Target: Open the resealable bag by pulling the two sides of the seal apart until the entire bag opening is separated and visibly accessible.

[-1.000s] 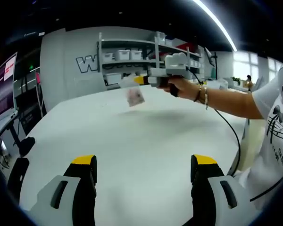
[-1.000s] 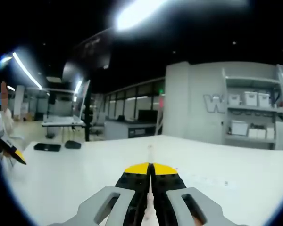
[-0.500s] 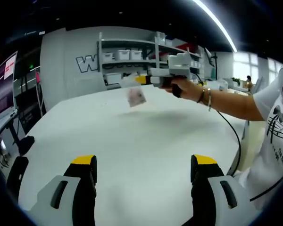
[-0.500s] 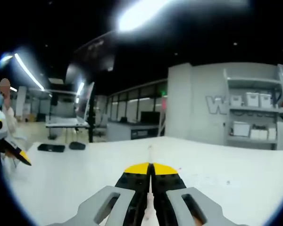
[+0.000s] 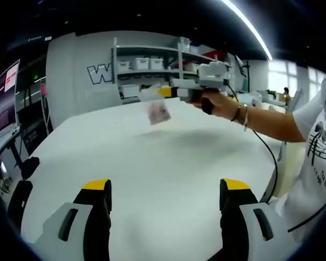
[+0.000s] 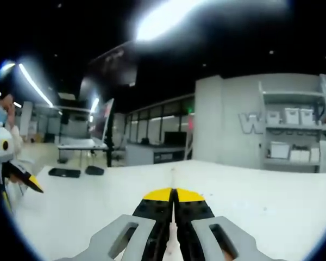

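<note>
**Bag held aloft over the desk**

While the left claw (image 5: 165,209) is held low over the white desk (image 5: 152,163) with jaws wide apart and empty, the right claw (image 5: 162,92), gripped by an outstretched hand (image 5: 212,101), is clamped on the resealable bag (image 5: 157,110), dangling above the desk. Since the earlier frame, hand and bag have drifted slightly rightward. In the right gripper view, the jaws (image 6: 174,209) pinch the bag's thin edge.

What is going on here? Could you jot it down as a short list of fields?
Setting: white table, shelving behind
Bag: small clear resealable bag, hanging in the air above the table
Right tool: jaws shut on the bag's top edge, held by a person's hand
Left tool: jaws wide apart, nothing between them, low over the table
Seal: too blurred to tell
</note>
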Tool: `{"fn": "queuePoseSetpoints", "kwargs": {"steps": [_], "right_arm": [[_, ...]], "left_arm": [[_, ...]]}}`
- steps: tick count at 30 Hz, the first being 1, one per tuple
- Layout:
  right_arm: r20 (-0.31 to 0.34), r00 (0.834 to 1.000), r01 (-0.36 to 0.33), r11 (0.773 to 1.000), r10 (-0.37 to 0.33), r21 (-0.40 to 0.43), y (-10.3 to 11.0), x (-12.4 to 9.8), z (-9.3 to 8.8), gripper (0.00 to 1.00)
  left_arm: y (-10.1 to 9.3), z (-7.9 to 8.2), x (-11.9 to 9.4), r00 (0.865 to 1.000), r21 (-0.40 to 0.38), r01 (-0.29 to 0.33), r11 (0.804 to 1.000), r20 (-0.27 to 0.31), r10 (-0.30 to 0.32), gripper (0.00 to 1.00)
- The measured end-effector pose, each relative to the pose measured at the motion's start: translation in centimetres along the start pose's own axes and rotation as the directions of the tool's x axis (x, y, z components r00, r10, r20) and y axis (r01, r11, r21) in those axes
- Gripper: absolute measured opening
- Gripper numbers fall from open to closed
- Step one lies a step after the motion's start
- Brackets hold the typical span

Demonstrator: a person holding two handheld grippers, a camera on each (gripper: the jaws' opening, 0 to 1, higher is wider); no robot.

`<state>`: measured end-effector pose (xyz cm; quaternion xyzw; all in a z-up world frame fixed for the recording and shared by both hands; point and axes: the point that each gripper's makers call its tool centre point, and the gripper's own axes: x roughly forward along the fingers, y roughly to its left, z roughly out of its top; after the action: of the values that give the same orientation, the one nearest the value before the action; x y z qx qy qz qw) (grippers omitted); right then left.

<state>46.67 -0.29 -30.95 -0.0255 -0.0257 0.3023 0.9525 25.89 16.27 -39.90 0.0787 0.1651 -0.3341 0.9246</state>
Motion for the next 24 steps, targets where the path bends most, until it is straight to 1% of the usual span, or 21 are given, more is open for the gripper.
{"fn": "queuePoseSetpoints", "kwargs": {"steps": [13, 24], "right_arm": [[0.024, 1.0, -0.015, 1.0, 0.014, 0.007, 1.4, -1.7, 0.4, 0.0], [0.026, 0.999, -0.029, 0.999, 0.029, 0.025, 2.4, -2.5, -0.1, 0.0]], "left_arm": [[-0.3, 0.0, 0.1, 1.0, 0.003, 0.006, 1.0, 0.001, -0.006, 0.8], [-0.5, -0.1, 0.2, 1.0, 0.003, 0.009, 1.0, -0.002, -0.009, 0.8]]}}
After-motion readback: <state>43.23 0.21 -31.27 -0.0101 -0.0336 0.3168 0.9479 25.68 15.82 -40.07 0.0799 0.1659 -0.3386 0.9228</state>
